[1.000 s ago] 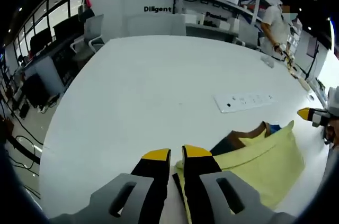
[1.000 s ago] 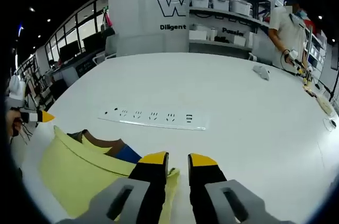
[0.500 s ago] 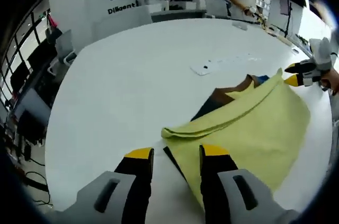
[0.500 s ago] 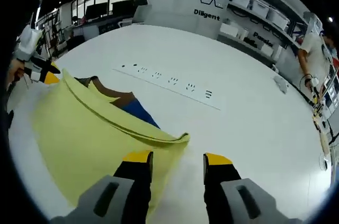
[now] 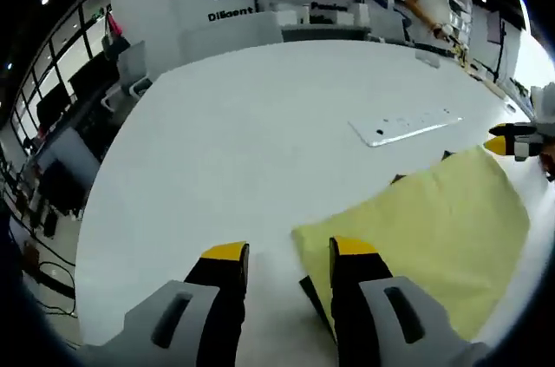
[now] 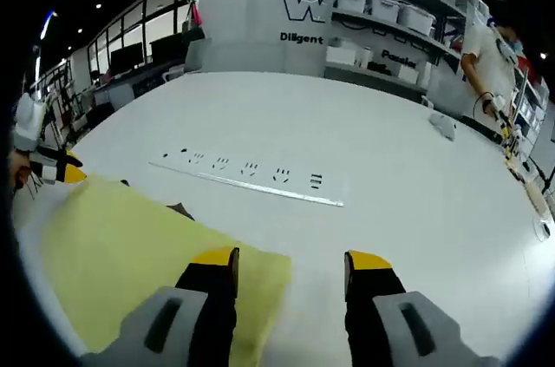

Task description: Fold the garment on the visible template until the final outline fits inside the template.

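Both tongs stand wide open and hold nothing. The left tongs (image 5: 289, 252) hover just over the near corner of the yellow garment (image 5: 425, 237), with the right jaw above the cloth edge and the left jaw above the bare worktop (image 5: 234, 141). The right tongs (image 6: 292, 258) are the same on the other side: the left jaw is over the garment (image 6: 139, 254) corner and the right jaw over the bare worktop (image 6: 390, 176). I cannot tell if any jaw really touches the cloth.

Half a second ago the top layer was lifted and curled, and brown and blue cloth showed under it on the side toward the power strip (image 6: 247, 182). Now the yellow layer lies flat and covers almost all of this; only small dark bits show at the garment edge nearest the strip. One second ago the jaws were nearly closed at the cloth, so it seems that the fold was laid down and released.

For the task, I judge that one fold is finished and the outline is now a smaller flat rectangle. A dark edge under the garment by the left tongs may be the template, but this is not clear, so I cannot say if the outline fits inside it.

The garment lies on the worktop just on the near side of the power strip (image 5: 403, 127), between the two tongs.
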The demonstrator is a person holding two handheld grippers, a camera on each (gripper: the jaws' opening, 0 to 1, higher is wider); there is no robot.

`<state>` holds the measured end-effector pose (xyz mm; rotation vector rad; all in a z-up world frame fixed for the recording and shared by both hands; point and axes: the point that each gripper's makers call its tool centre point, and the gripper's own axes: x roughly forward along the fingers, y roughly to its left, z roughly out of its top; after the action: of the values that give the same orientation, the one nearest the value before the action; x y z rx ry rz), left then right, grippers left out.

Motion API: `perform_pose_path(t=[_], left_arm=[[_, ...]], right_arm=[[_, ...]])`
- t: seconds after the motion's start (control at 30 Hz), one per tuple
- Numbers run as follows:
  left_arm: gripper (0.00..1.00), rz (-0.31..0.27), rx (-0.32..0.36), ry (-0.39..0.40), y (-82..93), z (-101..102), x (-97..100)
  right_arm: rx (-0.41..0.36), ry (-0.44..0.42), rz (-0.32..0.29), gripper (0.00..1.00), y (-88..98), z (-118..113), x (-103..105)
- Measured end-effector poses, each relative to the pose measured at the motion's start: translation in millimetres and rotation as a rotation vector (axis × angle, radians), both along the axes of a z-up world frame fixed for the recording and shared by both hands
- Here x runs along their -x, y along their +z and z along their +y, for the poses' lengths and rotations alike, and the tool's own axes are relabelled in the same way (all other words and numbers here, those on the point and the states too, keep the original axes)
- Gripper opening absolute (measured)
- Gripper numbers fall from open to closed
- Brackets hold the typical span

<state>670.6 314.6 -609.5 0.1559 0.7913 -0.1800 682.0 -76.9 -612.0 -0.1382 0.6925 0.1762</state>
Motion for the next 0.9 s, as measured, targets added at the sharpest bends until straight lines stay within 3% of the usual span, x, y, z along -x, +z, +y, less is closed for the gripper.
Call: perform_pose_path(t=[0.2, 0.37, 0.43, 0.7, 0.83, 0.9], left_arm=[[0.39, 0.025, 0.063, 0.014, 2.2, 0.1, 17.0], [0.41, 0.015, 0.098, 0.025, 5.4, -1.6, 30.4], [0.43, 0.04, 0.117, 0.036, 5.7, -4.7, 42.8], [0.45, 0.043, 0.138, -0.014, 14.4, -13.7, 69.2], [0.47, 0.022, 0.151, -0.055, 22.6, -21.1, 82.3], [0.48, -0.01, 0.125, -0.087, 24.7, -22.7, 87.0]], right_arm=[[-0.051, 0.028, 0.016, 0.48, 0.8, 6.7, 14.7], [-0.193, 0.037, 0.045, 0.57, 5.3, 25.3, 36.1], [-0.205, 0.064, 0.046, 0.61, 5.2, 29.4, 42.9], [-0.248, 0.145, 0.079, 0.68, 1.2, 47.4, 76.7], [-0.248, 0.173, 0.094, 0.68, 2.5, 49.9, 94.1], [-0.243, 0.186, 0.098, 0.68, 3.2, 49.4, 100.5]])
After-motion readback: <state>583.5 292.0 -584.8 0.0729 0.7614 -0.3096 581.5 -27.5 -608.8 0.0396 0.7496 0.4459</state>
